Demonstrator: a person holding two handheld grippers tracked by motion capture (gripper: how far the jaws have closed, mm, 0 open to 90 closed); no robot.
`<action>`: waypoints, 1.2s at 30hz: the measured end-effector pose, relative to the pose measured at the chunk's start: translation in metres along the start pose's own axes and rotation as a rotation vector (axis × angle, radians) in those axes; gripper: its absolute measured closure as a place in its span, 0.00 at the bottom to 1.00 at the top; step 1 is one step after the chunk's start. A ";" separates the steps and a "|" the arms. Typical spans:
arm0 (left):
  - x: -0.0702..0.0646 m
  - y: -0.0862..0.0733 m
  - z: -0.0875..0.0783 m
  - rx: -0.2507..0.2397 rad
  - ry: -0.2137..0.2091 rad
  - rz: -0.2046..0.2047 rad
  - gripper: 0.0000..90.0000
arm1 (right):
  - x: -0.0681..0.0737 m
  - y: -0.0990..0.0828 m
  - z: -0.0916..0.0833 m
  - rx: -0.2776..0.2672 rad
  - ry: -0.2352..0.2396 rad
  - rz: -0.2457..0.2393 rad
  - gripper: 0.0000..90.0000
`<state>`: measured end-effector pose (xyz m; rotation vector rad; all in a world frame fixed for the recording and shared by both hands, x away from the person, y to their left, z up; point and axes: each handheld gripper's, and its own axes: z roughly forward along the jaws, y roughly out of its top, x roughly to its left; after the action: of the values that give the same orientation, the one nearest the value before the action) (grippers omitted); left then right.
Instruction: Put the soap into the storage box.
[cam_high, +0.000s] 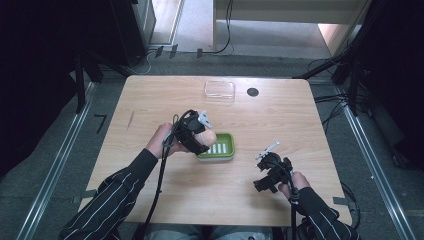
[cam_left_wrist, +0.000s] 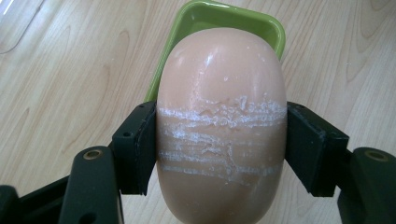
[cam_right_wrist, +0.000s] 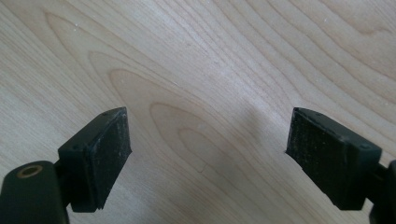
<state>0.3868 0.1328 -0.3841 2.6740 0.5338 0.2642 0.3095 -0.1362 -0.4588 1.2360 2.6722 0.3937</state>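
We are holding the peach soap bar (cam_left_wrist: 222, 126) clamped in our left gripper (cam_left_wrist: 222, 144) just above the near edge of the green dish (cam_left_wrist: 224, 16) on the table (cam_high: 165, 95), our right gripper (cam_right_wrist: 208, 154) idling apart, and next we are likely lowering it squarely in.

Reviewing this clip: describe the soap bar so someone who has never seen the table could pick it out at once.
On the wooden table, look just left of centre, at the green dish. Right above its left edge, the left gripper is shut on the soap bar, fingers pressing its sides. It is the only peach-coloured, rounded oval there, with white scuff lines across its middle.
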 end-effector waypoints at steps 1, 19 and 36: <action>0.000 0.001 0.000 0.000 0.002 0.002 0.37 | 0.000 0.000 0.000 0.000 0.000 0.000 0.16; 0.002 0.008 0.005 -0.025 0.006 0.037 0.37 | 0.000 -0.004 -0.001 0.002 0.000 0.019 0.16; 0.000 0.017 0.016 -0.023 -0.011 0.068 0.37 | -0.001 -0.006 -0.001 0.006 0.001 0.022 0.16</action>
<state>0.3962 0.1132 -0.3915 2.6733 0.4347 0.2735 0.3062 -0.1409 -0.4597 1.2680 2.6649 0.3894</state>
